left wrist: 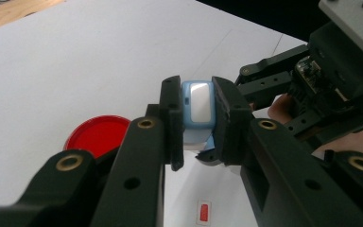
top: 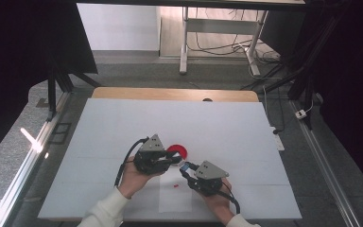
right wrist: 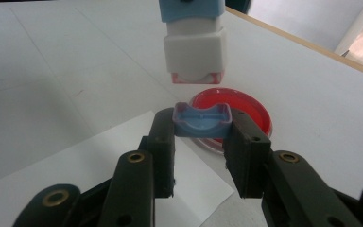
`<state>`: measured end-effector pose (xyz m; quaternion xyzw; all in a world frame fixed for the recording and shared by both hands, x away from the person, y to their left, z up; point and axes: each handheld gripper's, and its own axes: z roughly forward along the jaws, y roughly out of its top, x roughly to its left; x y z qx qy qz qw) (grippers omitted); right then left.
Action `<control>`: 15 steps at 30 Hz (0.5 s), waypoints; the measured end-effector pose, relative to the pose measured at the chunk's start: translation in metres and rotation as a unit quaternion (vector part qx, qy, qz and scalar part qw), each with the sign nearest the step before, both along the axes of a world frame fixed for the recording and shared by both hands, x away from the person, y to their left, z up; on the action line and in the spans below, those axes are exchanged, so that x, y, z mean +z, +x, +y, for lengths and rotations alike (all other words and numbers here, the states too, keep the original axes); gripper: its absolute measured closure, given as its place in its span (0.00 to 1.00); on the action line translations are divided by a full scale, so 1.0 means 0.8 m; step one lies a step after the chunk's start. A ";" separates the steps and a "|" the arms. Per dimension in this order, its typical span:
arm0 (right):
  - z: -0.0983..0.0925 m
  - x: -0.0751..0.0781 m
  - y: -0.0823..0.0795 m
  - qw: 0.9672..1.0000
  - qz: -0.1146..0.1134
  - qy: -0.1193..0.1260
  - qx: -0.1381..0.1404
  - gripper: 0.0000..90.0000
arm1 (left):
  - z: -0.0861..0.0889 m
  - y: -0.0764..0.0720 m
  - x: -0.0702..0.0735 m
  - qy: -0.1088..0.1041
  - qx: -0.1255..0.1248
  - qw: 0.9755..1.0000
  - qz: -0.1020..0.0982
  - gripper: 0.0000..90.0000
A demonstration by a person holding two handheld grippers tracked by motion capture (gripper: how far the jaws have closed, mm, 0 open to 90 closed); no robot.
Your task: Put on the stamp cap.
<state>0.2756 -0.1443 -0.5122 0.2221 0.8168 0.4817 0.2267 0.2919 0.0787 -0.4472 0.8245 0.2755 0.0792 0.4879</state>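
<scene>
My left gripper (left wrist: 197, 124) is shut on a small stamp (left wrist: 197, 101) with a light-blue top and a white body. In the right gripper view the stamp (right wrist: 194, 45) hangs from above, its red underside facing down. Just below it sits a light-blue cap (right wrist: 202, 120), and my right gripper (right wrist: 202, 130) is shut on that cap, a short gap under the stamp. From above, the left gripper (top: 177, 161) and right gripper (top: 187, 168) meet tip to tip near the table's front middle.
A round red dish (top: 177, 151) lies flat on the white table (top: 123, 123) just behind the grippers. A white paper sheet (top: 175, 201) with a small red stamped mark (top: 175, 186) lies in front of them. The table's wooden far edge (top: 170, 93) shows behind.
</scene>
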 end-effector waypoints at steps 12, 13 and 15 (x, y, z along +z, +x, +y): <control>0.006 0.000 0.004 1.000 -0.003 0.004 -0.016 0.72 | -0.005 -0.004 -0.001 -0.005 0.011 1.000 -0.008 0.84; 0.006 0.000 0.004 1.000 -0.004 0.003 -0.017 0.72 | -0.005 -0.004 -0.001 -0.005 0.012 1.000 -0.009 0.84; 0.006 0.000 0.004 1.000 -0.006 0.003 -0.021 0.72 | -0.006 -0.004 -0.002 -0.007 0.014 1.000 -0.008 0.84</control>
